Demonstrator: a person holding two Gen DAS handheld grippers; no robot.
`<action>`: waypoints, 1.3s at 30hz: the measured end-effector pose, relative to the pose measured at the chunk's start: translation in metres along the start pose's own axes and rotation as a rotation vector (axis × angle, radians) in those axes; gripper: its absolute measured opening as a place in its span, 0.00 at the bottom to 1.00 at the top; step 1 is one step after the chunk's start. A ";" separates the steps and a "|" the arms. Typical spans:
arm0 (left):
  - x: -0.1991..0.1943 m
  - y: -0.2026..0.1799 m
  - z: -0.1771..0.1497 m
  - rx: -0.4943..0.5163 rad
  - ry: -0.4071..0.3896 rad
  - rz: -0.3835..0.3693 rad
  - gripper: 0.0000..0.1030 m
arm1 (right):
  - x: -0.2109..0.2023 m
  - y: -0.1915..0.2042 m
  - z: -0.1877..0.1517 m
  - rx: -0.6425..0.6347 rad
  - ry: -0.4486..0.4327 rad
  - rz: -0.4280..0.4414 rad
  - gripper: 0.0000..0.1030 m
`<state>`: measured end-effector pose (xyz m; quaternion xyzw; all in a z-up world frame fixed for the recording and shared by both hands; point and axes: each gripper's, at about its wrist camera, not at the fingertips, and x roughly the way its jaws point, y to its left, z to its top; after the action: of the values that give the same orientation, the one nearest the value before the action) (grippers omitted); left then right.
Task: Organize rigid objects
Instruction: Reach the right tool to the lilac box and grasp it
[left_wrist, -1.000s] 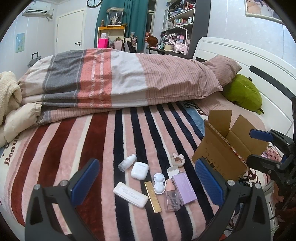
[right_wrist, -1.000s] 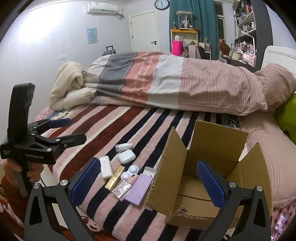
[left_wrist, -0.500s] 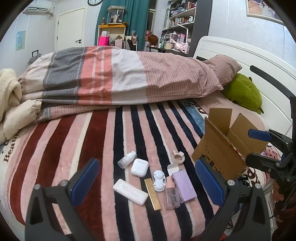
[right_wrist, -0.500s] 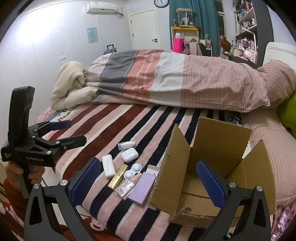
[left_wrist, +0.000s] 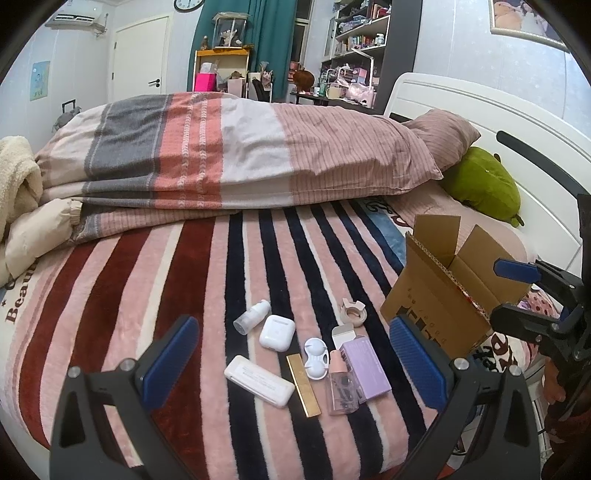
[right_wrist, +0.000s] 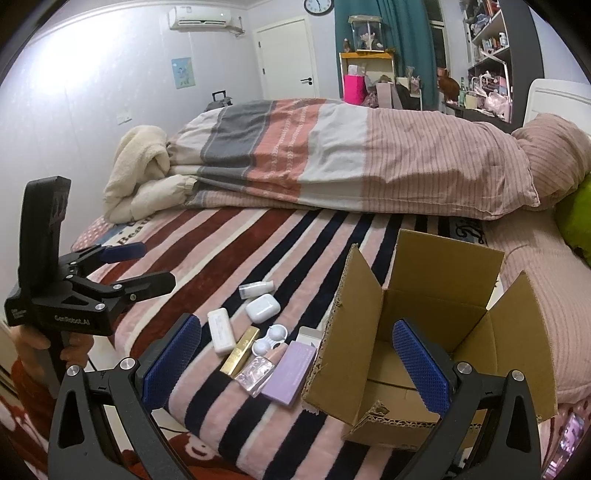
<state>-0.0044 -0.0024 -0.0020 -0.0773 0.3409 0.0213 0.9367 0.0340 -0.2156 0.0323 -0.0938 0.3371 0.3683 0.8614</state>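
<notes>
I'm looking across a bed covered by a striped blanket (left_wrist: 229, 288) in pink, dark red and navy, with a rolled duvet (left_wrist: 229, 155) along its far side, a green plush (left_wrist: 484, 184) by the white headboard at right, and shelves, a teal curtain and a door beyond. Near the bed's near edge lies a cluster of small things: a white earbud case (left_wrist: 277, 331), a small white bottle (left_wrist: 252, 316), a flat white case (left_wrist: 258, 380), a gold bar (left_wrist: 303, 384), a white contact lens case (left_wrist: 316, 357), a clear pink-capped bottle (left_wrist: 341, 384), a lilac box (left_wrist: 365, 365) and a tape roll (left_wrist: 353, 312). Just right of them stands an open cardboard box (right_wrist: 436, 332). My left gripper (left_wrist: 295, 365) is spread wide above the cluster, touching nothing; my right gripper (right_wrist: 295, 365) is equally spread, empty, in front of the box.
</notes>
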 end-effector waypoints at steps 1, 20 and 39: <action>0.000 0.000 0.000 -0.001 0.000 -0.001 1.00 | -0.001 0.001 0.000 -0.004 -0.001 -0.003 1.00; -0.002 0.047 -0.007 -0.045 -0.042 0.001 1.00 | 0.019 0.068 -0.004 -0.084 0.055 0.032 0.63; 0.057 0.086 -0.045 -0.051 -0.007 -0.031 1.00 | 0.155 0.052 -0.069 -0.010 0.348 -0.334 0.40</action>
<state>0.0026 0.0744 -0.0838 -0.1063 0.3356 0.0155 0.9359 0.0399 -0.1181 -0.1165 -0.2145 0.4583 0.2006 0.8389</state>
